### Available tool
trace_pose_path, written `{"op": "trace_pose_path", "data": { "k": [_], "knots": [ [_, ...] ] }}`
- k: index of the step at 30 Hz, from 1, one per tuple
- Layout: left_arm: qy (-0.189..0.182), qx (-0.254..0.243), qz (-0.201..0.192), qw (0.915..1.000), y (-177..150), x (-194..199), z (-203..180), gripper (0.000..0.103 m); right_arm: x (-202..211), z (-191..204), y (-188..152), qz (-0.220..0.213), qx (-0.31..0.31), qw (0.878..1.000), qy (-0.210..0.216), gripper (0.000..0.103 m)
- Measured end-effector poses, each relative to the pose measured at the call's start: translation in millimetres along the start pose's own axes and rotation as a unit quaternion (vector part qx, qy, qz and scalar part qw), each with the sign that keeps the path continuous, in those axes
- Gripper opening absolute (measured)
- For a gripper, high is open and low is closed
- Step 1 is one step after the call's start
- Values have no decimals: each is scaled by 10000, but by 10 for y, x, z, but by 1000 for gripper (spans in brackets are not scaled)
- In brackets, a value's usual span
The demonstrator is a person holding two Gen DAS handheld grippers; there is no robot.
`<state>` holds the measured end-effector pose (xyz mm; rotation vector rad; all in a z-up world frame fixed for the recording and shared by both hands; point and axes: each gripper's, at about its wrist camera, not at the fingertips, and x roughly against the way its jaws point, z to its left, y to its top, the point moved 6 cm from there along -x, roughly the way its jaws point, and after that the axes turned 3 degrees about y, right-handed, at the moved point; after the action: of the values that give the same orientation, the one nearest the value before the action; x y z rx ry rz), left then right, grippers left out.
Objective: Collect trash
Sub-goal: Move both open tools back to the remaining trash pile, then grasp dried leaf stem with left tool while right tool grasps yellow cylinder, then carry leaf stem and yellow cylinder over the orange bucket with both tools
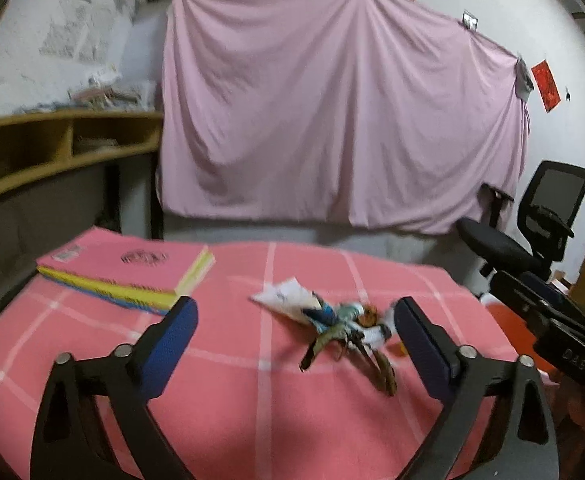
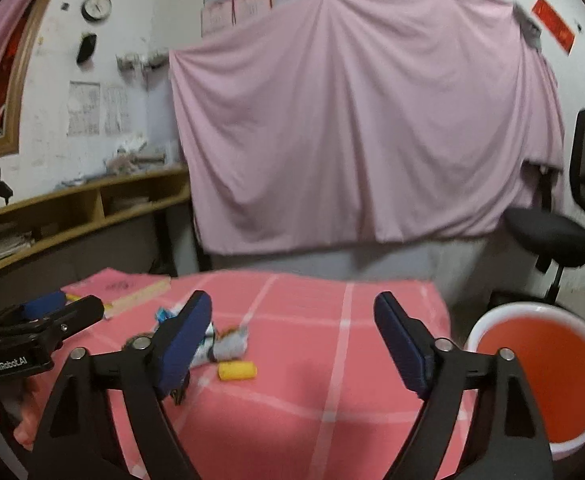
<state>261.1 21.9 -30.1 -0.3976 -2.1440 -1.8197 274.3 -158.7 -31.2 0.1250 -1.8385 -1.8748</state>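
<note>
A small heap of trash [image 1: 332, 328] lies on the pink checked tablecloth [image 1: 228, 412]: white paper, crumpled blue and white wrappers, brown scraps. My left gripper [image 1: 296, 308] is open just short of it, and the heap sits between the fingers, close to the right pad [image 1: 420, 340] without being pressed. In the right wrist view the wrappers [image 2: 228, 344] and a yellow piece [image 2: 237, 371] lie to the left, partly behind the left pad [image 2: 184, 340]. My right gripper [image 2: 294, 304] is open with nothing between its fingers. The left gripper [image 2: 64, 306] shows at the far left, held by a hand [image 2: 24, 420].
An orange basin with a white rim [image 2: 488, 316] stands low beside the table's right edge. Pink and yellow books [image 1: 132, 272] are stacked at the table's back left. A black office chair [image 1: 532, 232] is at the right. A pink sheet [image 1: 332, 112] hangs behind, and a wooden shelf [image 1: 52, 144] is at the left.
</note>
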Motion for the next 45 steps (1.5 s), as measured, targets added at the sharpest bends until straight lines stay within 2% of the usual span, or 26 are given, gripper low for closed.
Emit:
{"op": "trace_pose_path", "data": {
  "k": [4,6,8,12,14,17,21,25,26,29,35,37,40,45],
  "knots": [
    [-205,7,469,9987,-62,-150,-42,71,-173,1,-135,596,-75,9982,85,75],
    [-307,0,658,9974,-86,-220,-60,56,-277,26,-217,933,-66,9955,141,70],
    [-380,-14,855,9956,-112,-278,-86,47,-319,52,-256,1090,-41,9938,234,65],
    [-501,-15,1137,9923,-157,-352,-118,30,-360,146,-329,1329,25,9900,470,65],
    [-535,23,1194,9914,-166,-355,-103,27,-401,187,-352,1462,46,9874,596,65],
    [-608,95,1234,9905,-158,-357,-80,14,-477,247,-414,1728,125,9825,683,63],
    [-652,163,1296,9893,-151,-375,-63,9,-531,309,-477,1950,254,9780,696,62],
    [-686,146,1342,9885,-138,-380,-100,6,-561,345,-505,2071,331,9753,687,44],
    [-686,135,1347,9884,-127,-390,-95,6,-570,346,-508,2083,330,9751,693,38],
    [-693,94,1315,9888,-122,-377,-106,4,-572,351,-516,2091,297,9748,723,29],
    [-671,39,1096,9917,-96,-320,-129,3,-530,354,-474,1956,270,9771,789,29],
    [-722,-34,941,9929,-72,-260,-163,3,-479,351,-434,1799,276,9801,788,29],
    [-807,-267,470,9953,-18,-58,-264,2,-335,349,-339,1386,319,9867,792,29],
    [-636,-524,-74,9966,9,186,-333,2,-28,343,-162,539,392,9945,803,29]
  ]
}}
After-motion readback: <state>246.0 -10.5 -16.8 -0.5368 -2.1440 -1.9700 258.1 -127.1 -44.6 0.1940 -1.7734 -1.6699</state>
